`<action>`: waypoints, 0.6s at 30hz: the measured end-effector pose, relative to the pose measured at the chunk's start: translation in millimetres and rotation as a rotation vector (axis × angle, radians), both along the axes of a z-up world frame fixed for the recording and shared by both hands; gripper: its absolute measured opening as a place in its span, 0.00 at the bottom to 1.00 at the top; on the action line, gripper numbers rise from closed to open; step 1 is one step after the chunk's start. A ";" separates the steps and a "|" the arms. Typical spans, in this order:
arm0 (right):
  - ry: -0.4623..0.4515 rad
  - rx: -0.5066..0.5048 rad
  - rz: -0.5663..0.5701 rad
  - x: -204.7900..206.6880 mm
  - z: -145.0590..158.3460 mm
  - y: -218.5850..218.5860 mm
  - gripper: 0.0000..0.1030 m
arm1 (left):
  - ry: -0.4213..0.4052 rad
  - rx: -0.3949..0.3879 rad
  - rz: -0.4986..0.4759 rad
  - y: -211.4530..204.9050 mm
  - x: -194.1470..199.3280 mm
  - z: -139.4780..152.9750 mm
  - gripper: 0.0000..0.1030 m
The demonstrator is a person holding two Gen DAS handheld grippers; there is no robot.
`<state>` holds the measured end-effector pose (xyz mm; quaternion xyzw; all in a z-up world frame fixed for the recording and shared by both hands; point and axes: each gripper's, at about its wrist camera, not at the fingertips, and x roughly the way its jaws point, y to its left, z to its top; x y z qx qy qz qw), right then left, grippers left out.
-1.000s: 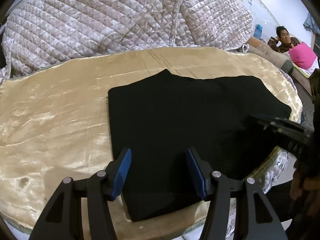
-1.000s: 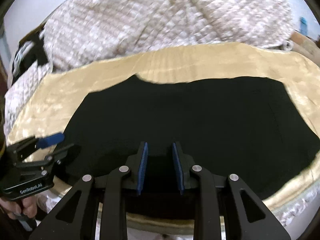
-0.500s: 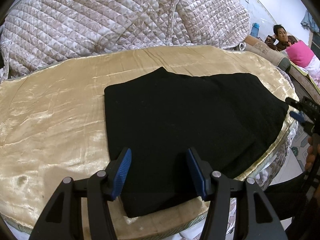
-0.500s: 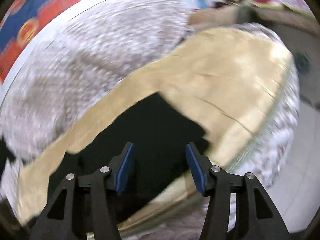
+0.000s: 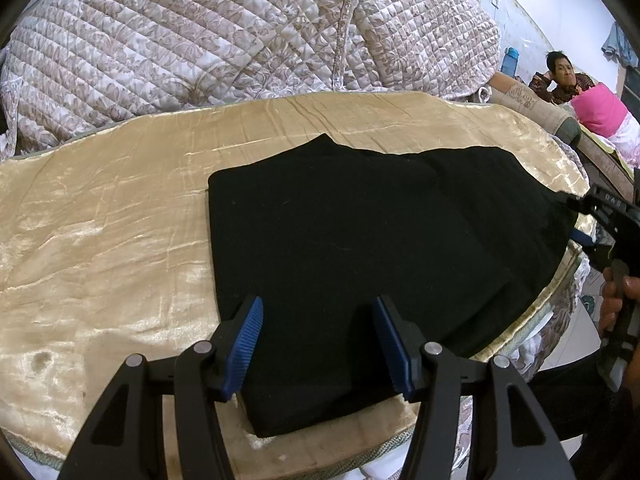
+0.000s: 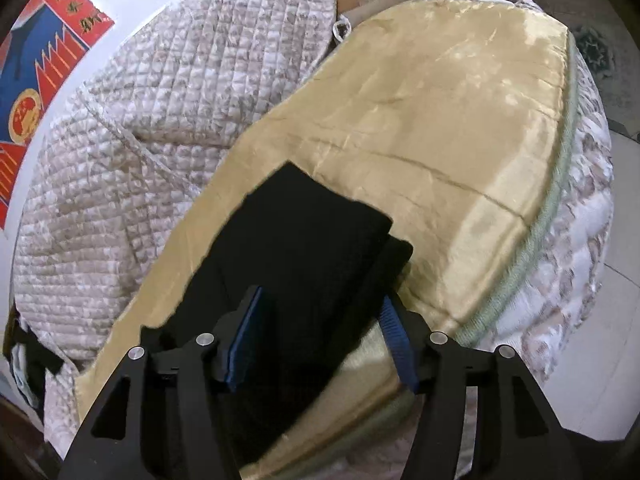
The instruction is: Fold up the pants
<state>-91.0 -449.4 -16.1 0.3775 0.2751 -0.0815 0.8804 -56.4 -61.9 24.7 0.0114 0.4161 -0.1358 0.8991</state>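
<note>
Here the black pants (image 5: 360,248) lie folded flat into a broad dark slab on the gold satin cover (image 5: 100,240) of the bed, along its near edge and reaching toward the right corner. Layers overlap at the right end, one offset under the other; fabric is so dark that seams and waistband can't be made out. Left gripper (image 5: 318,344) hovers over the near edge of the pants, fingers well apart, nothing pinched. Right gripper (image 6: 320,336) sits at the right end of the pants, its fingers having just been opening, cloth between them but pads not pressing it. A hand (image 5: 612,300) holding it is cut off at the frame edge. Quilted blanket (image 5: 240,40) piled along the far edge.
</note>
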 end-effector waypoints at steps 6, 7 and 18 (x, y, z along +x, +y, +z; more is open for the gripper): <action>0.046 0.024 0.024 27.0 -8.6 -4.9 0.53 | 0.003 -0.010 0.003 0.3 -1.2 0.8 0.58; 0.043 0.025 0.011 29.8 -8.1 -8.1 0.48 | 0.003 -0.011 0.004 0.2 -1.2 0.7 0.58; -0.131 -0.103 0.237 29.4 69.6 45.5 0.20 | -0.014 -0.061 0.102 32.5 6.0 15.2 0.58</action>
